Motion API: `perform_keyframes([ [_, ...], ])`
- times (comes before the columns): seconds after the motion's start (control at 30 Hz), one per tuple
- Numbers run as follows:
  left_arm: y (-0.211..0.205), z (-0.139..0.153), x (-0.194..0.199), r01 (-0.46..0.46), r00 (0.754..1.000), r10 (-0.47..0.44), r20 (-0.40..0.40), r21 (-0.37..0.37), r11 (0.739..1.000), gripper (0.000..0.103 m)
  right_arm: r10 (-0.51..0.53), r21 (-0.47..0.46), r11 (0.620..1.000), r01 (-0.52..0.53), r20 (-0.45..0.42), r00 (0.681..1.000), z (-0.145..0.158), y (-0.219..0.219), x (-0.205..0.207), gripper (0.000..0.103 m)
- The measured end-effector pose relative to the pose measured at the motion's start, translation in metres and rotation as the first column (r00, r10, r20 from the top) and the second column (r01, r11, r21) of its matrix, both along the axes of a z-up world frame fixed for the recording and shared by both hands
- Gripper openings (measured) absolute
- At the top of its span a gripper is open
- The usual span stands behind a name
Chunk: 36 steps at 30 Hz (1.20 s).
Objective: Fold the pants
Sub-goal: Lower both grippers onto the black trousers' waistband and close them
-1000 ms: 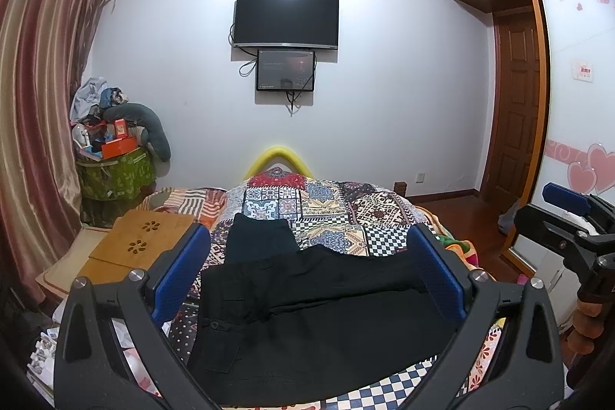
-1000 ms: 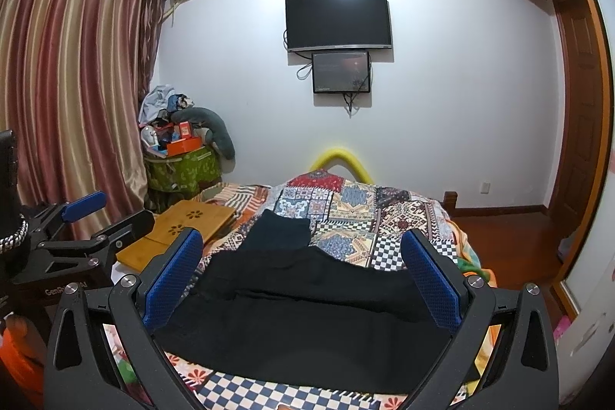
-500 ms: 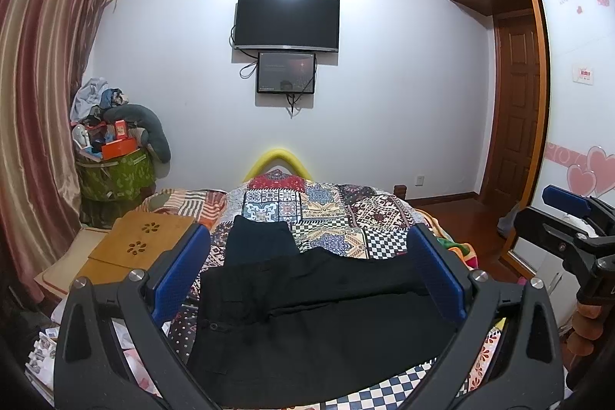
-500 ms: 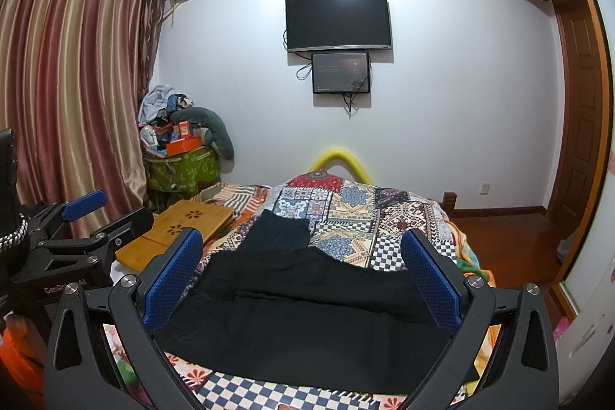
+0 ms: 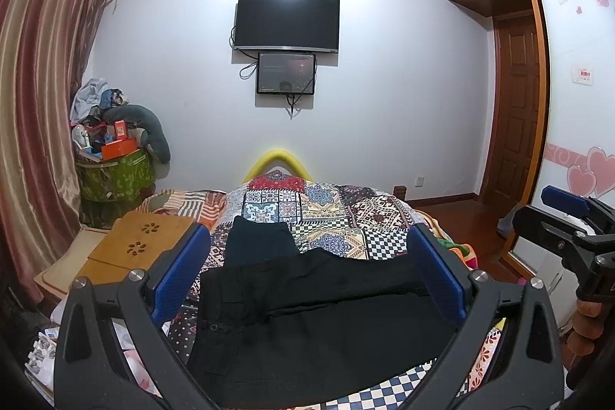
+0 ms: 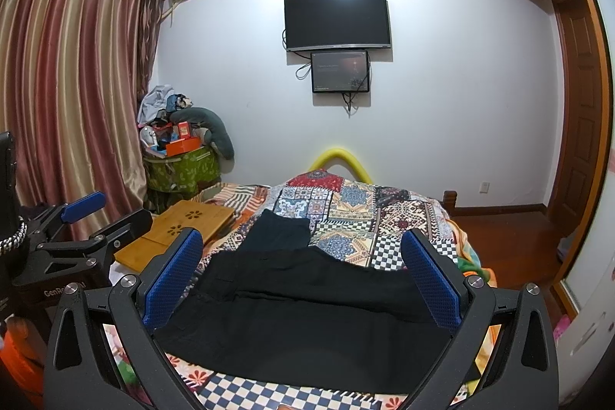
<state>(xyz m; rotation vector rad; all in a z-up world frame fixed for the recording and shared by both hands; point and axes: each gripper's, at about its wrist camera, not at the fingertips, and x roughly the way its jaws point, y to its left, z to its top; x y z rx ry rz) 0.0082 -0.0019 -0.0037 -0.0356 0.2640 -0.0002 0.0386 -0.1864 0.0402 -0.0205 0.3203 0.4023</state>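
Nothing has moved since earlier frames. Black pants [image 5: 319, 314] lie spread flat across patchwork bedspread [image 5: 338, 214]. Left gripper [image 5: 307, 275] and right gripper [image 6: 301, 275] hover above, fingers wide apart (gripping nothing).

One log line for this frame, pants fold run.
stage: pre-grasp | left gripper: open, above pants | right gripper: open, above pants | black pants: spread on patchwork bedspread, untouched

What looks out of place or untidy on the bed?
The black pants lie crosswise and rumpled on the quilt, not yet folded. A smaller dark garment lies just beyond them, partly tucked under. Both grippers are open and hold nothing.
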Motion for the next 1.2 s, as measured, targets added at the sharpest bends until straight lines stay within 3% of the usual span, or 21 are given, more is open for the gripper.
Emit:
perform_keyframes([
  [0.43, 0.005, -0.001, 0.002, -0.002, 1.000, 0.002, -0.008, -0.007, 1.000, 0.103, 0.001, -0.001, 1.000, -0.001, -0.009, 1.000, -0.003, 0.005, 0.004, 0.102],
  [0.63, 0.010, -0.008, 0.024, 0.002, 1.000, -0.001, -0.028, 0.013, 1.000, 0.103, -0.007, -0.036, 0.999, 0.005, -0.040, 0.999, -0.013, 0.009, 0.023, 0.102],
  [0.77, 0.021, -0.017, 0.053, -0.021, 0.998, 0.024, -0.057, 0.043, 0.999, 0.103, -0.007, -0.046, 0.999, 0.004, -0.081, 0.997, -0.021, 0.011, 0.046, 0.102],
  [1.07, 0.078, -0.053, 0.155, -0.050, 0.986, 0.048, -0.157, -0.010, 0.999, 0.103, -0.019, -0.119, 0.993, -0.005, -0.199, 0.980, -0.072, 0.014, 0.134, 0.102],
  [1.2, 0.111, -0.082, 0.210, -0.090, 0.967, 0.091, -0.239, 0.014, 0.996, 0.103, -0.019, -0.175, 0.984, -0.027, -0.257, 0.966, -0.099, 0.015, 0.179, 0.102],
])
